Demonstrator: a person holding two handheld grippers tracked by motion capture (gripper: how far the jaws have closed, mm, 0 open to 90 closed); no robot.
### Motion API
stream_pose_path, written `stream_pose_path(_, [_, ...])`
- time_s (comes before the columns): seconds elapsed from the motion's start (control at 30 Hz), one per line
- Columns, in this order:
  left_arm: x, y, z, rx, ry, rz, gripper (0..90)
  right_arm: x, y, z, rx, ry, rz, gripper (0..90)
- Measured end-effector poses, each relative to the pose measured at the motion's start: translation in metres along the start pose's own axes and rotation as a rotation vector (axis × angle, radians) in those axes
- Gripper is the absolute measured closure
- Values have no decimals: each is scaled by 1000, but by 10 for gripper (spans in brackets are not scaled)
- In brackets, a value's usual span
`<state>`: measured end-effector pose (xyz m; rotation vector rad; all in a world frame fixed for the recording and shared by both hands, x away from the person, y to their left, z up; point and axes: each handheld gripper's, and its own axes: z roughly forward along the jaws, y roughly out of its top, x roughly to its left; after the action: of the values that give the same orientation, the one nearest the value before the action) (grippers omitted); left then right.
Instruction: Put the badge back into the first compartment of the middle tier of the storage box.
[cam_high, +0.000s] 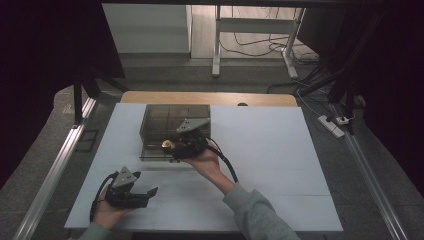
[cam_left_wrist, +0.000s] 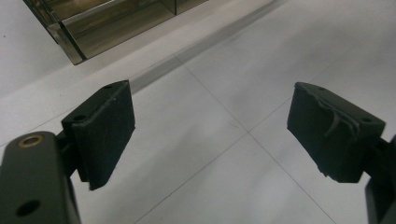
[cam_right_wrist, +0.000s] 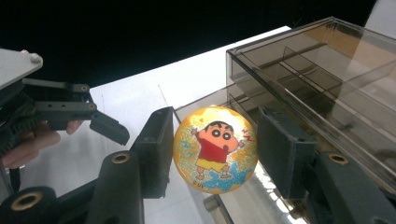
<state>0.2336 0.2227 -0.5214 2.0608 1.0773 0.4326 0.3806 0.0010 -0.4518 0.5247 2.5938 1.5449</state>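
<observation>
Cartoon ball (cam_right_wrist: 215, 149) clamped in right gripper (cam_right_wrist: 212, 154), beside smoky box (cam_right_wrist: 322, 74), left gripper (cam_left_wrist: 210, 130) gaping, empty

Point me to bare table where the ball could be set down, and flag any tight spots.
Free: the white table right of the smoked box, out to its right edge, and the near strip between both forearms. Tight: the box's near edge, where the right gripper holds the ball, and around the left gripper.
</observation>
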Motion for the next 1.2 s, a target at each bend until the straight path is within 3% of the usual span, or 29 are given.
stream_pose_path(1.2, [1, -1, 0, 1, -3, -4, 152, -1, 14, 52, 75, -17, -12, 466])
